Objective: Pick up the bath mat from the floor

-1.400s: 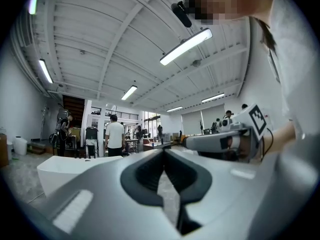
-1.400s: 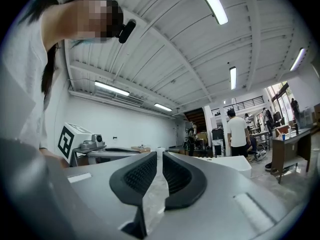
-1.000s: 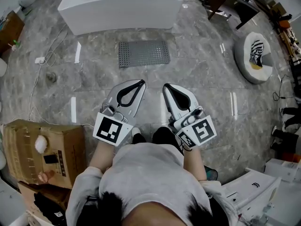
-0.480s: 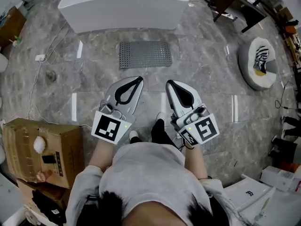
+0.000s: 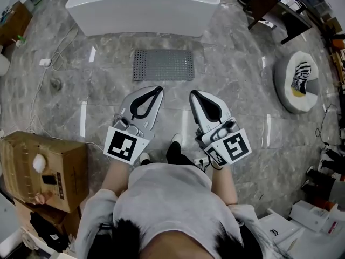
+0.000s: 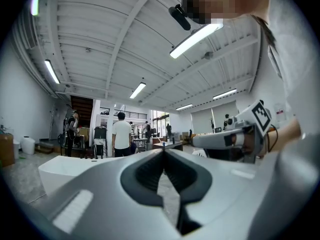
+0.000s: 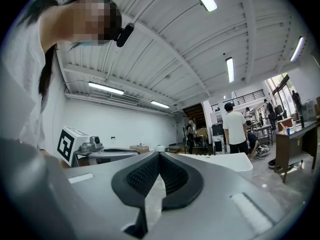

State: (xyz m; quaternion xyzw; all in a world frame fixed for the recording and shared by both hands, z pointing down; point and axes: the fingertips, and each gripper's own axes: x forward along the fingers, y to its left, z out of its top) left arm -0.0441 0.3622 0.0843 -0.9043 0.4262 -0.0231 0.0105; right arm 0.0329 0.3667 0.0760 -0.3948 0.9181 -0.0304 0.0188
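Observation:
A grey perforated bath mat (image 5: 163, 65) lies flat on the marble floor in front of a white bathtub (image 5: 143, 7). My left gripper (image 5: 159, 90) and right gripper (image 5: 193, 94) are held side by side above the floor, short of the mat's near edge, tips pointing toward it. Both are shut with nothing between the jaws. In the left gripper view the left gripper (image 6: 163, 150) tips meet, and the bathtub (image 6: 70, 166) shows beyond. The right gripper (image 7: 159, 154) tips also touch in the right gripper view. The mat is hidden in both gripper views.
A cardboard box (image 5: 43, 169) stands at the left, a round white cushion (image 5: 296, 81) at the right, a dark table (image 5: 275, 4) at top right. A cable (image 5: 38, 96) trails over the floor at left. People (image 6: 121, 134) stand far off behind the tub.
Both grippers have edged forward toward the mat as the person steps closer. Their jaws stay shut.

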